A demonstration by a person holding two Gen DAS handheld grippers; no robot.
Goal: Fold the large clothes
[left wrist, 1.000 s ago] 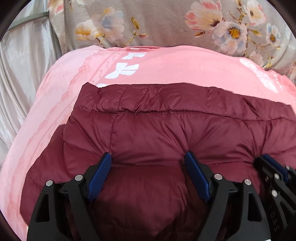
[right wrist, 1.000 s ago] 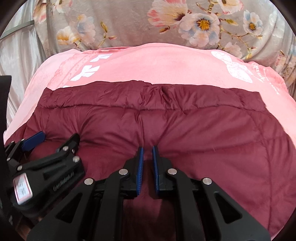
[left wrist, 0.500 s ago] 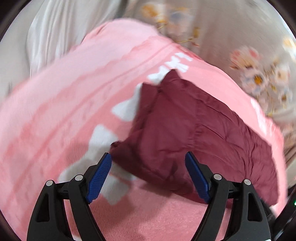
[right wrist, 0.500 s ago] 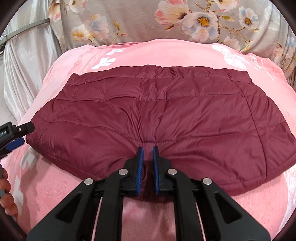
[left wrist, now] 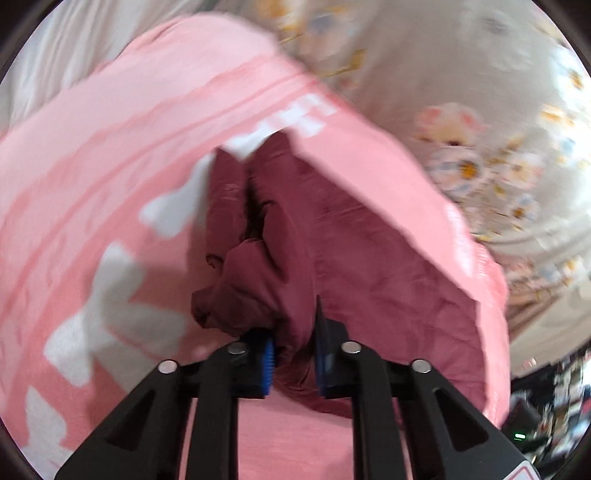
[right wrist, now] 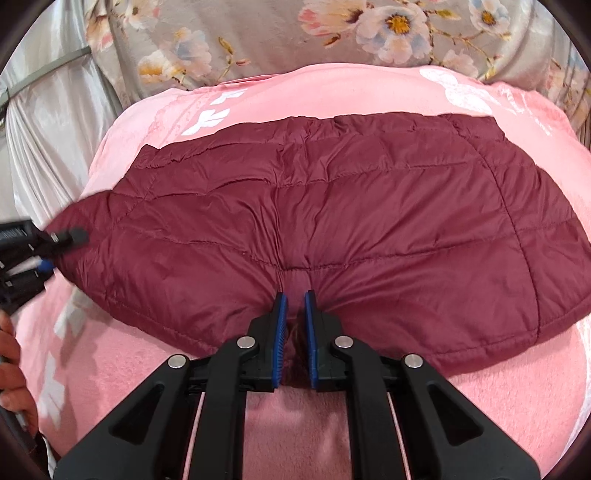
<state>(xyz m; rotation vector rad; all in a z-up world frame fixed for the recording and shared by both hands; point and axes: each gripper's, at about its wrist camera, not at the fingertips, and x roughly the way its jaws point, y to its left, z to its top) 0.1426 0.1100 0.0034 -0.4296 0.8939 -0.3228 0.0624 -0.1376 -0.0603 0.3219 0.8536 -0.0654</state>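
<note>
A maroon quilted jacket lies folded and spread flat on a pink blanket. My right gripper is shut on the middle of the jacket's near edge, with fabric bunched between the blue pads. My left gripper sits at the jacket's left corner; its jaws are closing, with maroon fabric between the pads. In the right wrist view the left gripper shows at the left edge, its tip on that corner. The left wrist view is blurred.
The pink blanket with white prints covers the bed. Behind it lies grey floral bedding, and a silvery curtain hangs at the left. A person's hand shows at the lower left edge.
The left gripper went from the jacket's near edge out to its left corner, rolled, and closed from wide open onto the fabric. The right gripper drew back, still shut on the edge.
</note>
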